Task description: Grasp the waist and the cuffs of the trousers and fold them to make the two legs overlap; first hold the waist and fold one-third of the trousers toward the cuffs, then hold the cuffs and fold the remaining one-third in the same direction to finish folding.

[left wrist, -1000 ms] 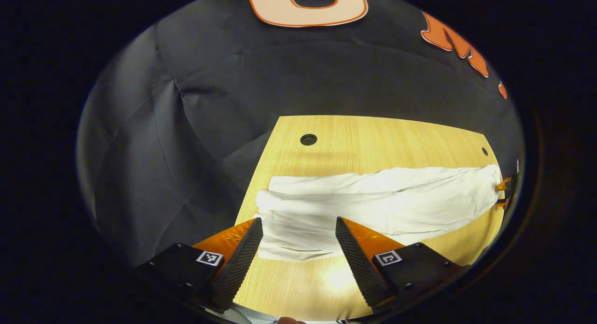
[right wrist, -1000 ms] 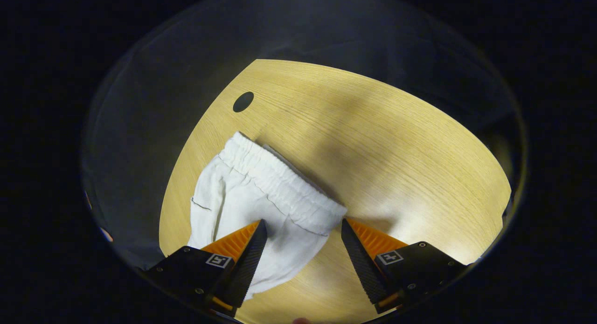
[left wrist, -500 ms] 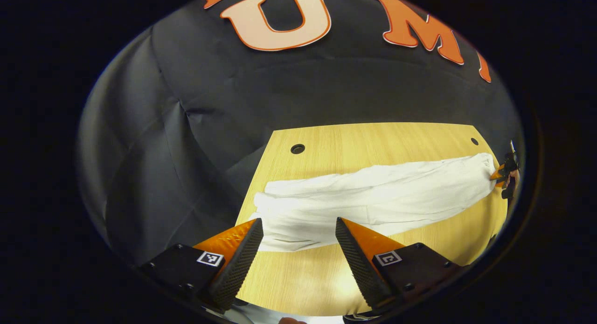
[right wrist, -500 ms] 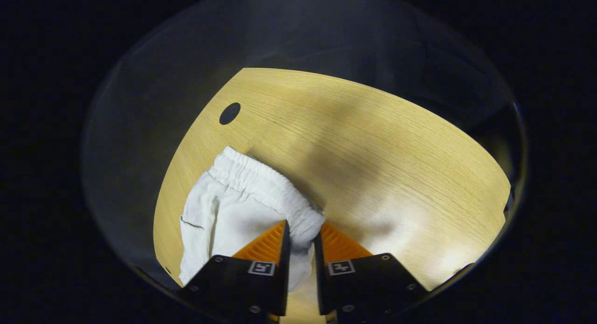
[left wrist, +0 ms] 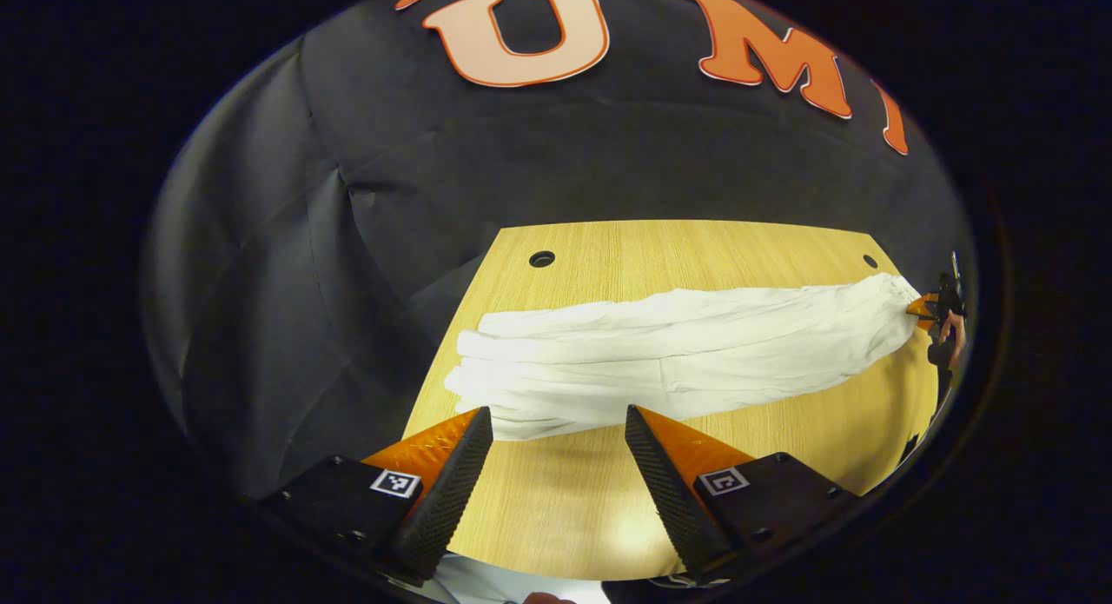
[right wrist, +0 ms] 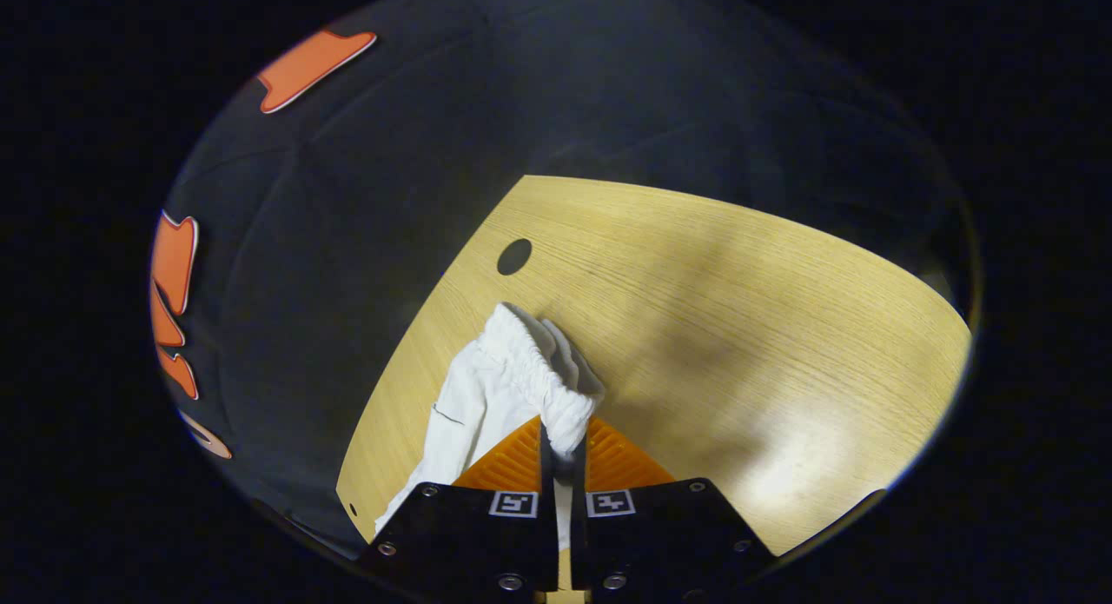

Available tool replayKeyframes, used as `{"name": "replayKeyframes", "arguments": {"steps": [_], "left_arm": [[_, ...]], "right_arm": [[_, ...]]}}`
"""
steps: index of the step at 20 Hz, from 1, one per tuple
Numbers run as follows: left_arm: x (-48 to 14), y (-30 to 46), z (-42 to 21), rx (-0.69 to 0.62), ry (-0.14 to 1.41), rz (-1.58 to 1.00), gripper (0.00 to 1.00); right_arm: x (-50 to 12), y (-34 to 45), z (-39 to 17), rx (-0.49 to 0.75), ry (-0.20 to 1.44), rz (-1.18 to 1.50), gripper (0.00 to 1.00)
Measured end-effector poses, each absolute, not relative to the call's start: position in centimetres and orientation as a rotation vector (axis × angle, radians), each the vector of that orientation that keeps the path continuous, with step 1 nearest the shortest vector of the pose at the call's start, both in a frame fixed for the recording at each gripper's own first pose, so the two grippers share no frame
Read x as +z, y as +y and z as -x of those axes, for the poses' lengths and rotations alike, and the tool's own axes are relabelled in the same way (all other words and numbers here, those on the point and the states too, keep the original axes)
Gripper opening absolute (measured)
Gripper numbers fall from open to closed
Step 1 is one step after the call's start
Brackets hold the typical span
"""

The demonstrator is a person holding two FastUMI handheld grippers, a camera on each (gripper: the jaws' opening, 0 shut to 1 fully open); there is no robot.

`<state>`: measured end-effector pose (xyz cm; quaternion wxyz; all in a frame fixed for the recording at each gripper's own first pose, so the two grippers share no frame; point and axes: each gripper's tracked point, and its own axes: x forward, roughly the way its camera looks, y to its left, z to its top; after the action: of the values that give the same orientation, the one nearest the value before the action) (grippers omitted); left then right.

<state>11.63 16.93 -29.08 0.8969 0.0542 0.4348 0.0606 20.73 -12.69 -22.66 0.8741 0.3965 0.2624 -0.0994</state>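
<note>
Both fingers of the right gripper are pressed together on the elastic waistband of the white trousers, pinching a bunched fold of the gathered hem between them, as the right gripper view shows. From that pinch the cloth hangs down and to the left over the light wooden table, with a short dark seam mark on the fabric near the table's edge. A round hole in the tabletop sits just beyond the waistband. The left gripper has its fingers spread wide apart with nothing between them, held over bare wood just short of the cuffs, which lie stacked and slightly rumpled at the near left end of the garment. In the left gripper view the trousers stretch across the table as one long band, the legs lying one upon the other, running from the cuffs to the far right, where the other gripper and the hand holding it meet the waist end. Two small holes mark the table's far edge behind the trousers.
</note>
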Motion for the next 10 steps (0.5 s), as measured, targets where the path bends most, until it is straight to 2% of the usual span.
{"name": "replayKeyframes", "arguments": {"steps": [10], "left_arm": [[-28.1, 16.3, -11.3, 0.046, 0.903, -0.068, 1.00]], "right_arm": [[-15.4, -10.8, -16.5, -0.094, 0.356, -0.662, 0.06]]}}
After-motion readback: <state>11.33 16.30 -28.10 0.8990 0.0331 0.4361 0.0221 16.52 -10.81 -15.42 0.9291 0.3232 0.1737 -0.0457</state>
